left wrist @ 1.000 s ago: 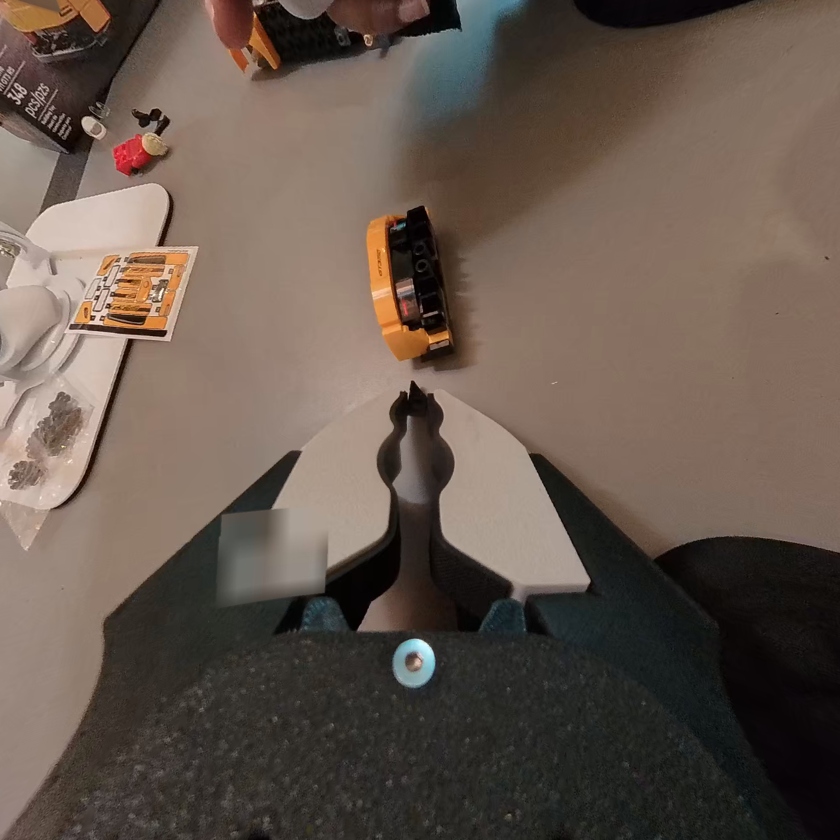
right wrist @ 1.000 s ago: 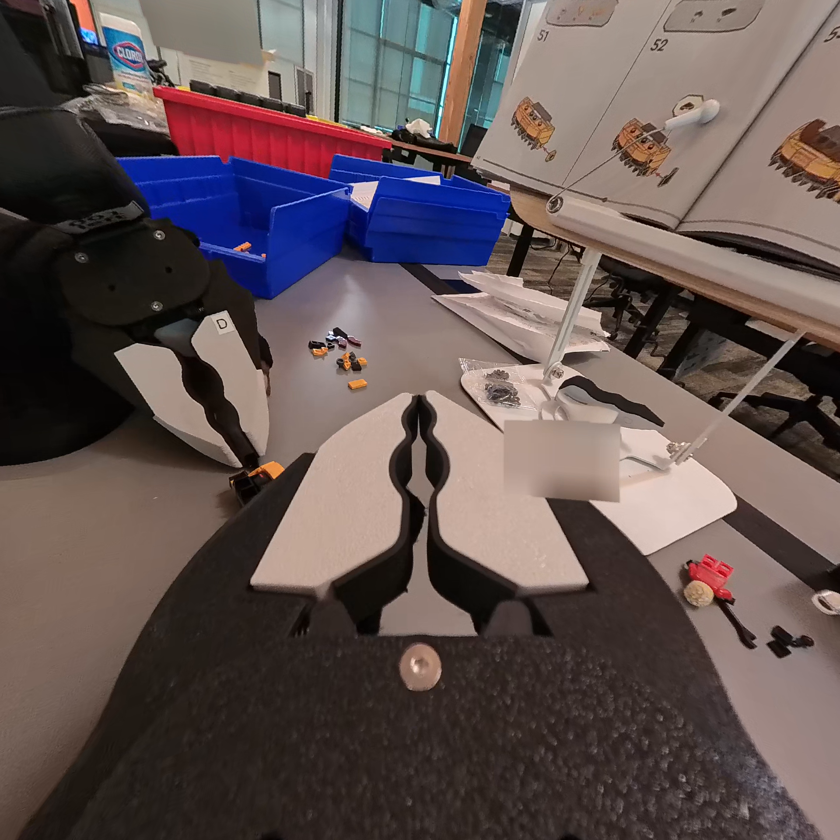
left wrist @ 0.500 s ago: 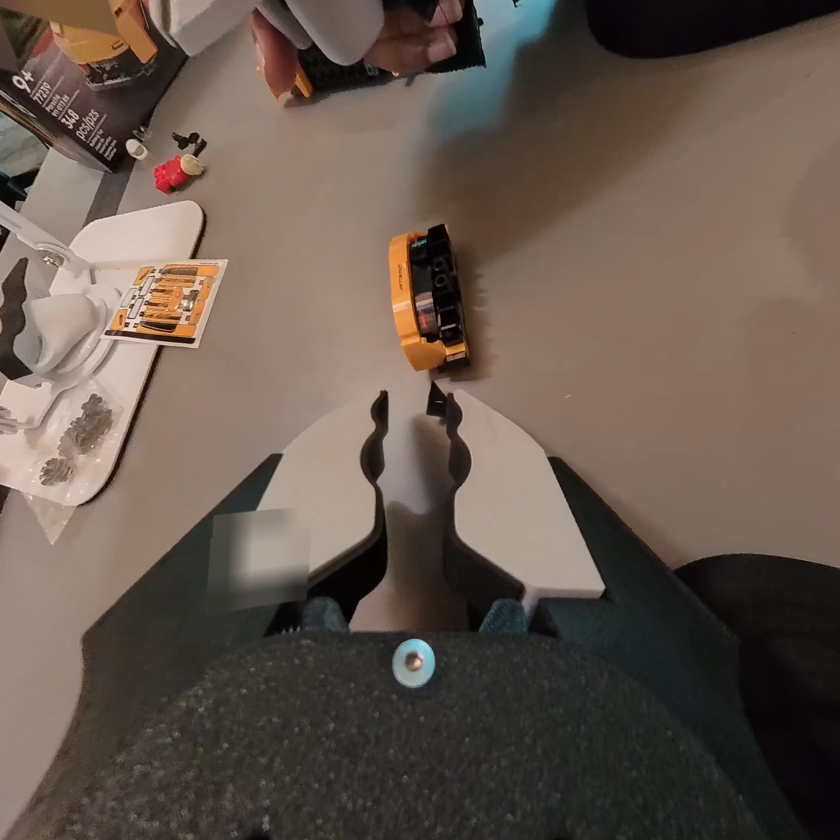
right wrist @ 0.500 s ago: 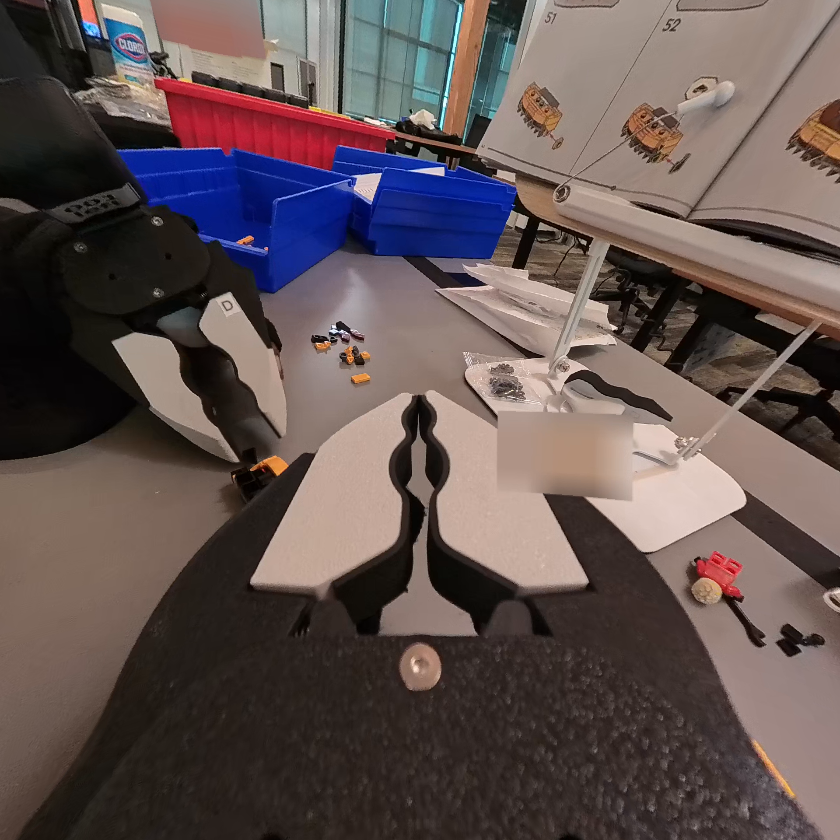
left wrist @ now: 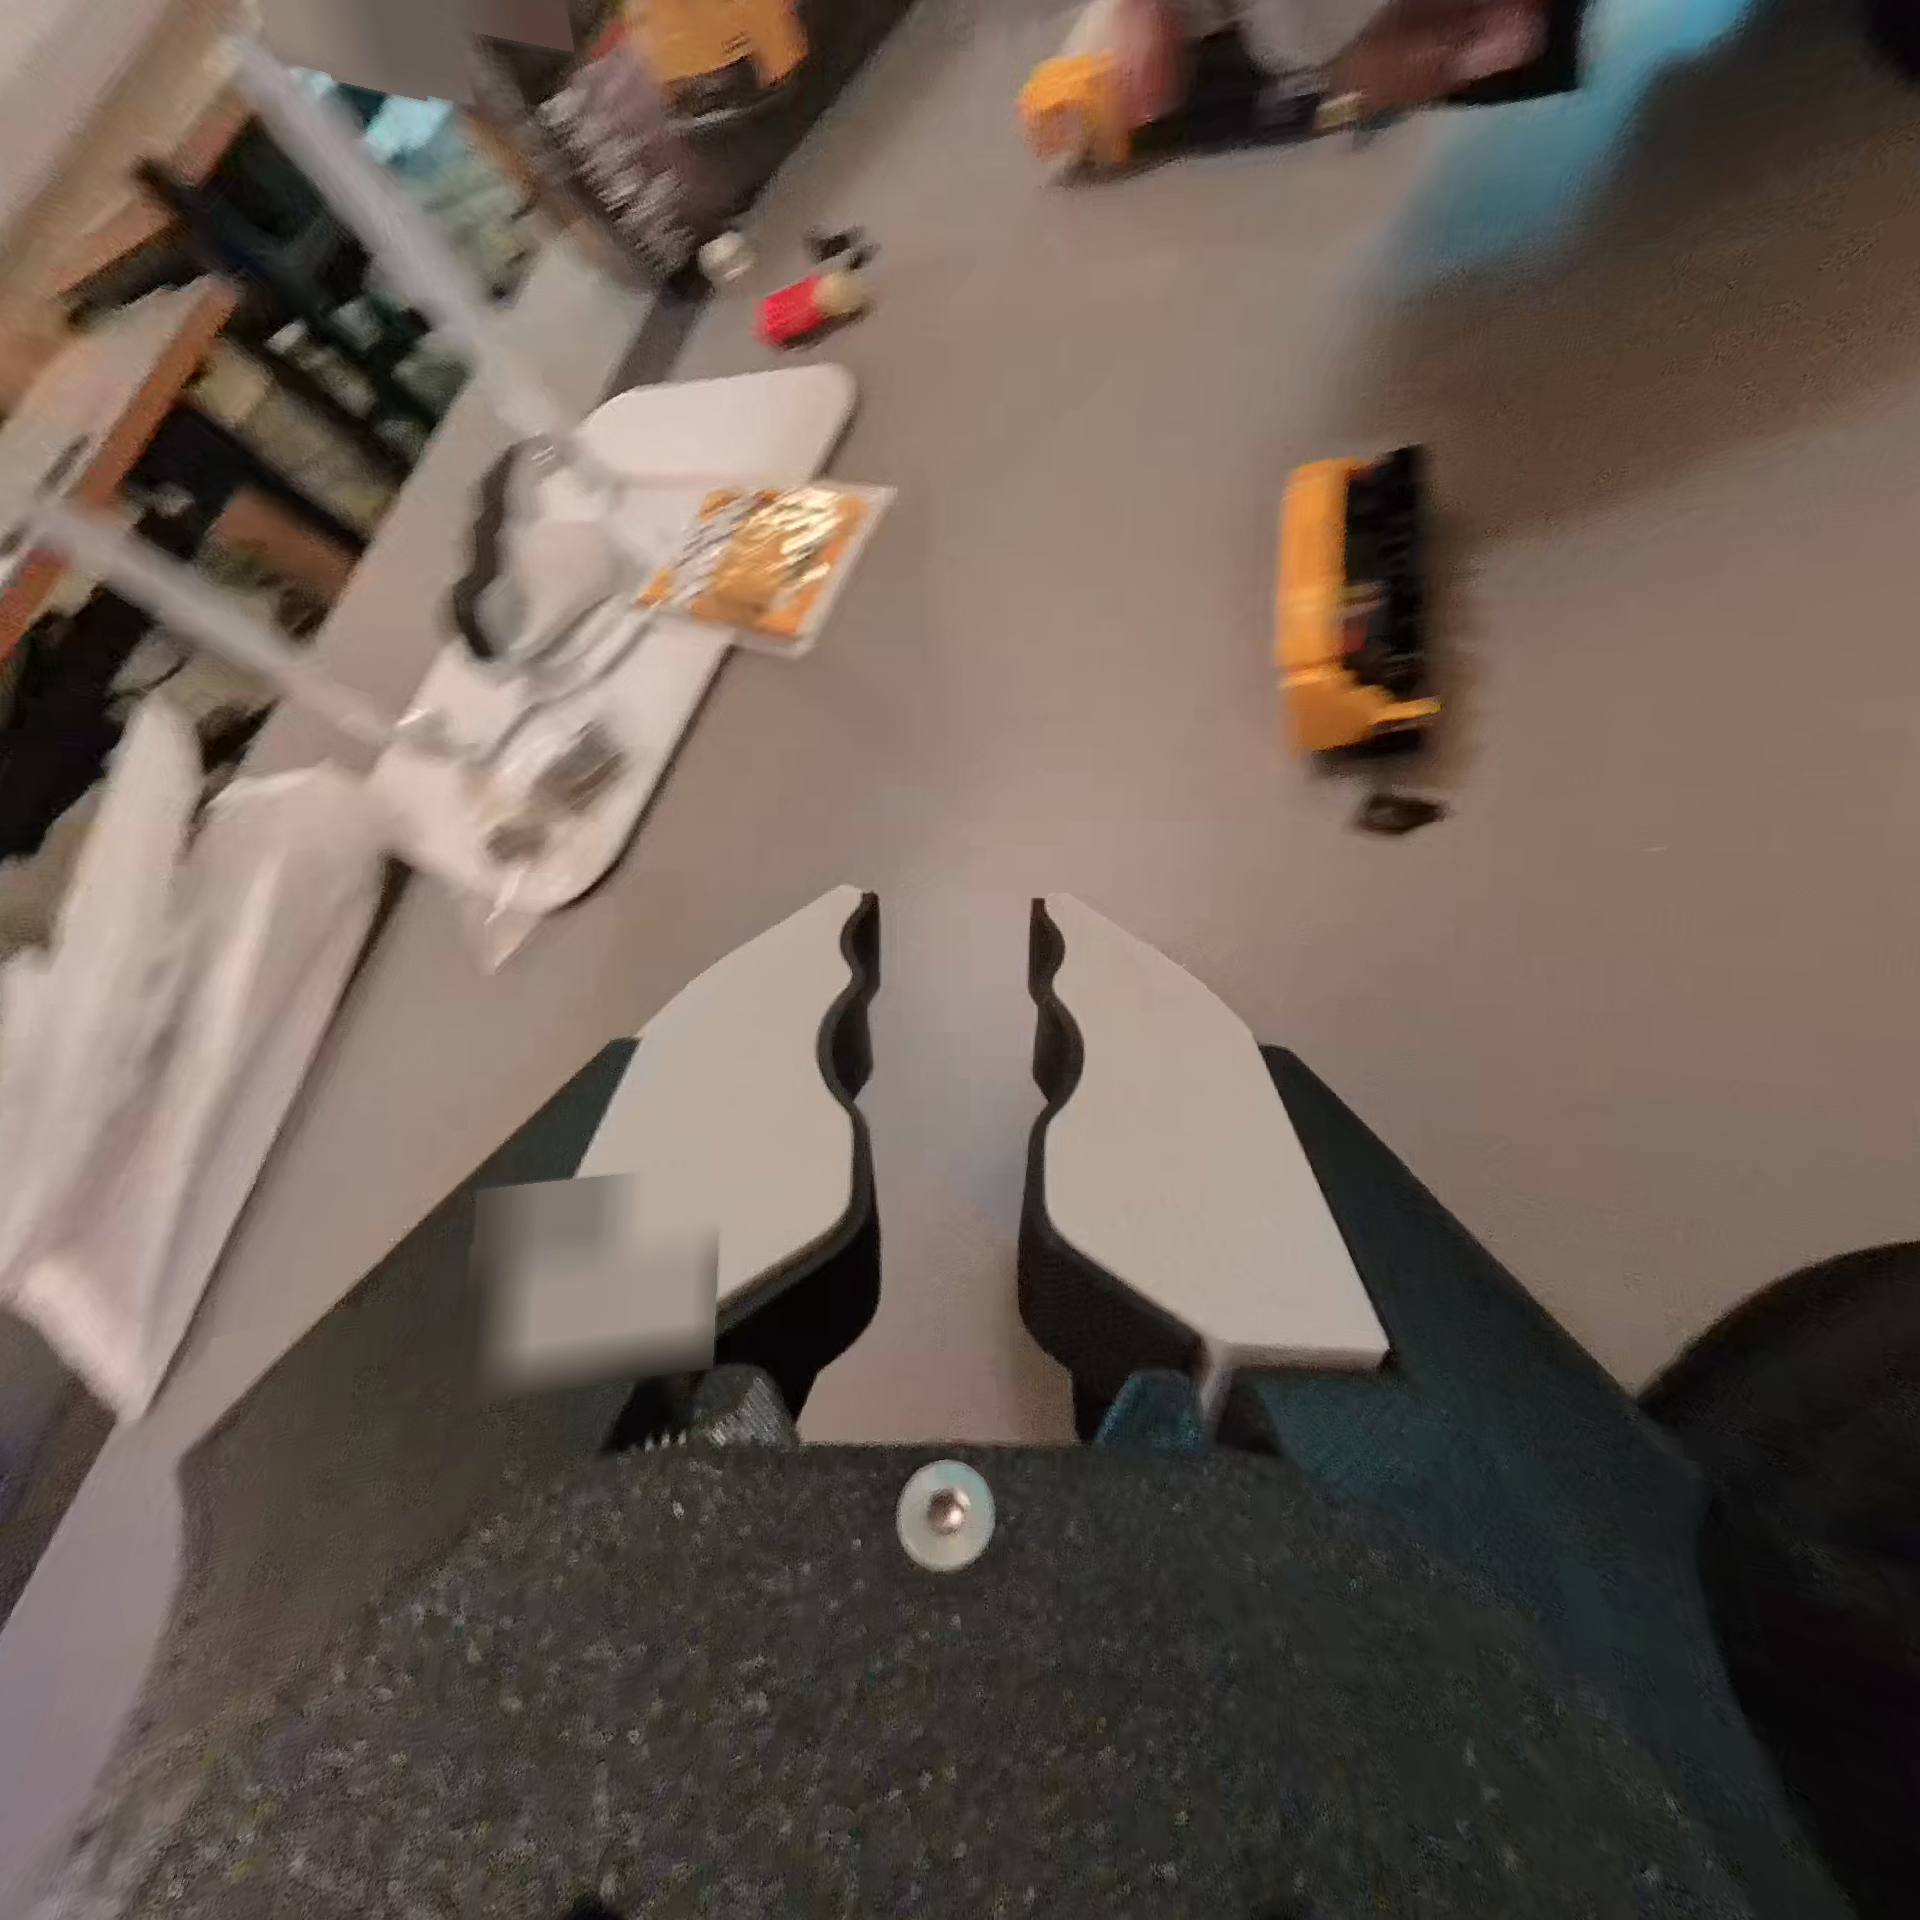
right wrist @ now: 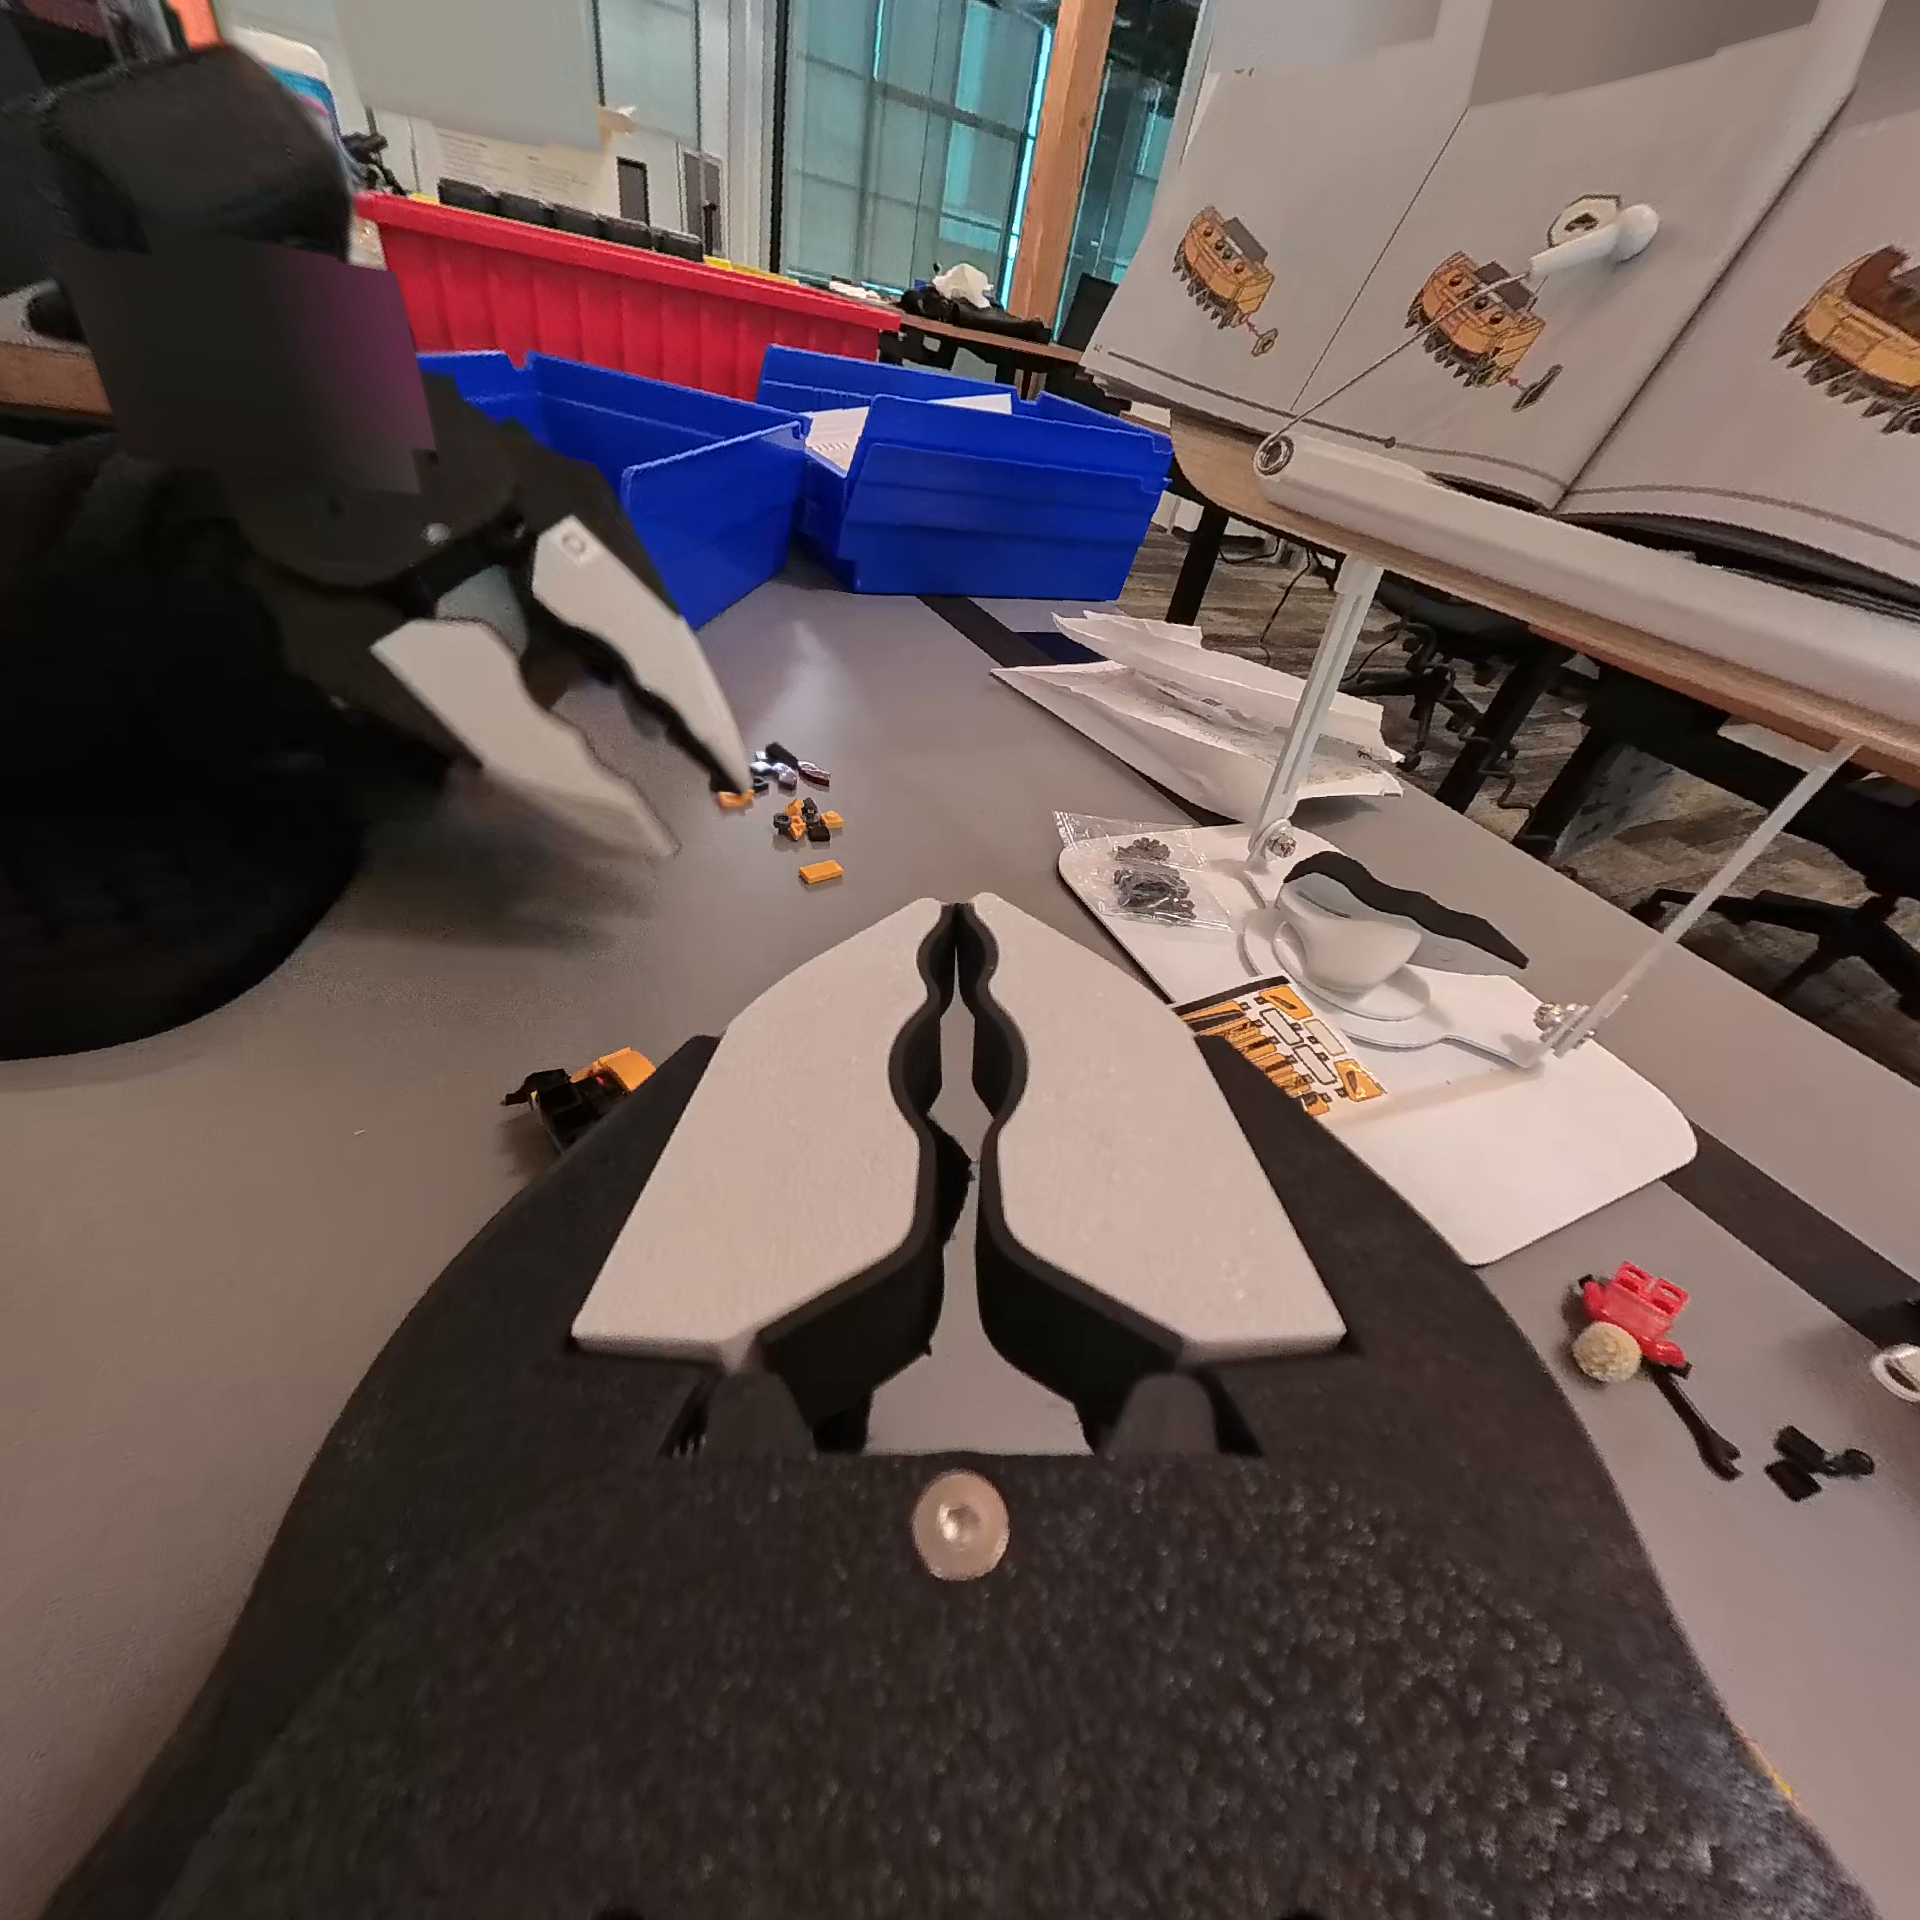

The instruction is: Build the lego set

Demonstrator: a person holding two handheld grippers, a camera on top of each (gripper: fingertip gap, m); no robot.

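Two grippers (right wrist: pixel 956 914) (right wrist: pixel 707 800) in view. One orange-and-black lego chunk (left wrist: pixel 1356 608) on the bench, one sticker sheet (right wrist: pixel 1283 1049), one bag of small black parts (right wrist: pixel 1148 878), one red minifig (right wrist: pixel 1636 1314). Far back: three blue bins (right wrist: pixel 997 488), roughly, and one red bin (right wrist: pixel 623 296). Loose bricks (right wrist: pixel 805 821) are too small to count.

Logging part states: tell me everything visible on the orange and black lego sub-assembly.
The orange and black lego sub-assembly is a blocky, plastic-looking build: an orange shell along one side, black bricks along the other. It lies on the grey table, blurred, untouched, ahead-right of the open left hand-held gripper. A small black piece lies loose beside it.
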